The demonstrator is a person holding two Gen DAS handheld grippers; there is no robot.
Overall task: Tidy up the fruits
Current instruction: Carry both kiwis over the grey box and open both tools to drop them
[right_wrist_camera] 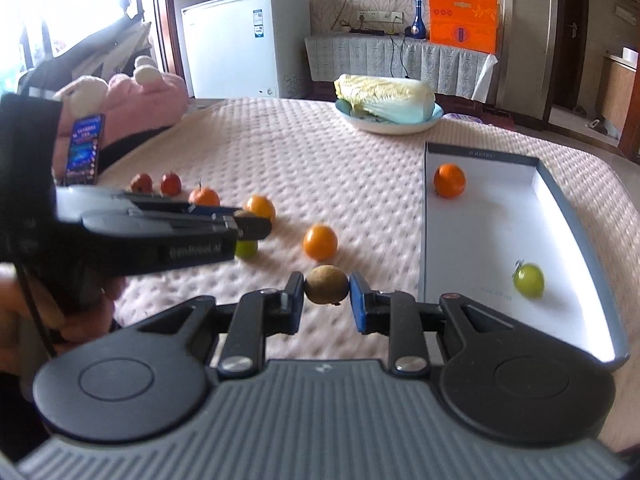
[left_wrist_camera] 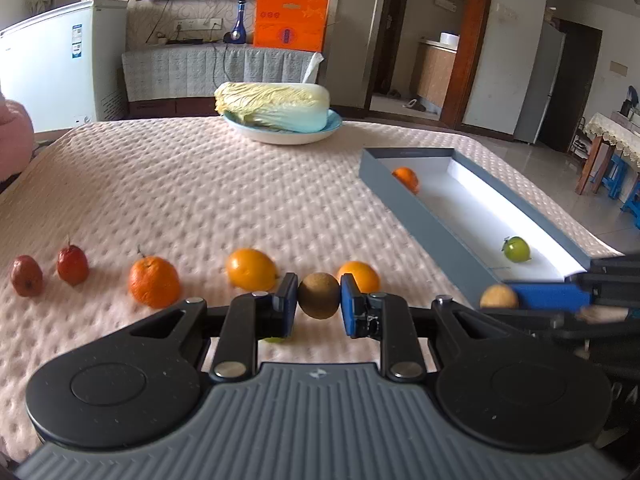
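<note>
Open quilted cloth between fruit row and cabbage plate; box wall rightward.

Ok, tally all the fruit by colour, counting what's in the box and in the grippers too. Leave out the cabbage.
Red fruits: 2
Orange fruits: 4
Green fruits: 2
Brown fruits: 2
Total: 10
</note>
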